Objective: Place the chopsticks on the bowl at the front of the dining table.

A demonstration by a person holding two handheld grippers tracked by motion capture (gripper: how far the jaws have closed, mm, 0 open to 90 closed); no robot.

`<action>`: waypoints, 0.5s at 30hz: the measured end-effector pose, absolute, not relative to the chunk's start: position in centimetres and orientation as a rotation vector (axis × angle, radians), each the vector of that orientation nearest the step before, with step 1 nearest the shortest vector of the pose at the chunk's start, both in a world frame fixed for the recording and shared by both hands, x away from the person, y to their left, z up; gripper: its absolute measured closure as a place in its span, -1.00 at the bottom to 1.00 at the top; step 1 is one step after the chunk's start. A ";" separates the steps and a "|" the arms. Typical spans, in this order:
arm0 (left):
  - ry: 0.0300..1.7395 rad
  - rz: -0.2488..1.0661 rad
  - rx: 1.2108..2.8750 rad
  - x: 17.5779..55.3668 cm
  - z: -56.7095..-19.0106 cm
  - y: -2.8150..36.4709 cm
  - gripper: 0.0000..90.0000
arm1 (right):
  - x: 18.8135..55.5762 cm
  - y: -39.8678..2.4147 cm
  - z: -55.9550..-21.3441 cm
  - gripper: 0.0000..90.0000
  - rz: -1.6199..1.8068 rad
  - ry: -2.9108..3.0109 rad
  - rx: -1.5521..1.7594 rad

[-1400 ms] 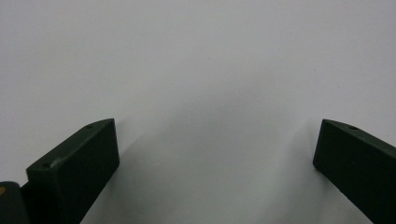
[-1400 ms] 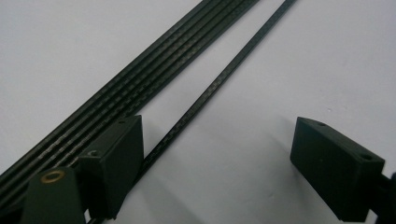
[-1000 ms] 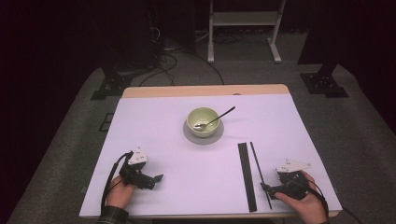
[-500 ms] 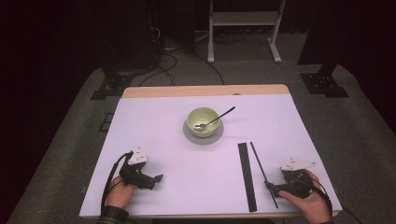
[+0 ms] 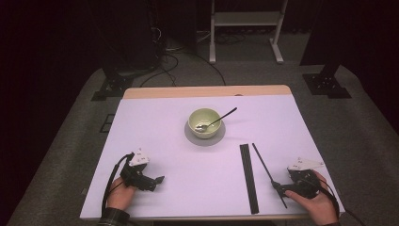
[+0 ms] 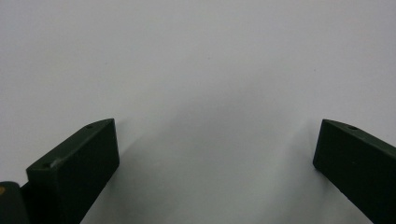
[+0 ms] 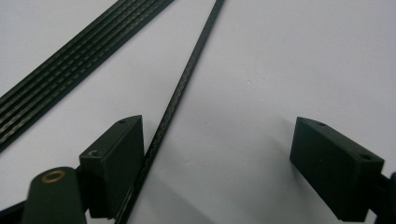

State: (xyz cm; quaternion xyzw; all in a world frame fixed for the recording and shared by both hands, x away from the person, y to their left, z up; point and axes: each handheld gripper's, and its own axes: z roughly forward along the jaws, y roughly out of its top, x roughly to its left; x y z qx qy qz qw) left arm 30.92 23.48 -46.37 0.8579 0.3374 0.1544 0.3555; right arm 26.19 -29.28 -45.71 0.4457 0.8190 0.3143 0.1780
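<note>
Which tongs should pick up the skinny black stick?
The right tongs, probably. They are open, and the thin black rod runs between the jaws, right beside one. The left tongs are open too, over bare table across from the rod.

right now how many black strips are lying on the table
2: a wide flat strip right of centre, and a thin rod-like strip angled beside it, its near end by the right gripper. None seems hidden.

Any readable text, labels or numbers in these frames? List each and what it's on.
None readable.
The grey plate on the left gripper carries small dark marks, too small to read.
The grey plate on the right gripper likewise, too blurred to read.
The bowl, spoon, black strip and thin rod are unmarked.
</note>
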 end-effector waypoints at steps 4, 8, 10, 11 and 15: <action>0.872 0.399 2.216 30.9 -46.4 23.5 -1.00 | 26.3 -29.7 -45.7 -0.64 0.883 2.303 1.272; 0.872 0.398 2.216 30.9 -46.4 23.5 -1.00 | 26.4 -30.1 -45.7 -0.64 0.880 2.293 1.285; 0.872 0.399 2.216 30.9 -46.4 23.5 -1.00 | 26.4 -30.4 -45.7 -0.64 0.880 2.284 1.297; 0.872 0.399 2.216 30.9 -46.4 23.5 -1.00 | 26.5 -30.5 -45.7 -0.64 0.877 2.283 1.299; 0.872 0.399 2.216 30.9 -46.4 23.5 -1.00 | 26.6 -30.9 -45.7 -0.64 0.877 2.271 1.311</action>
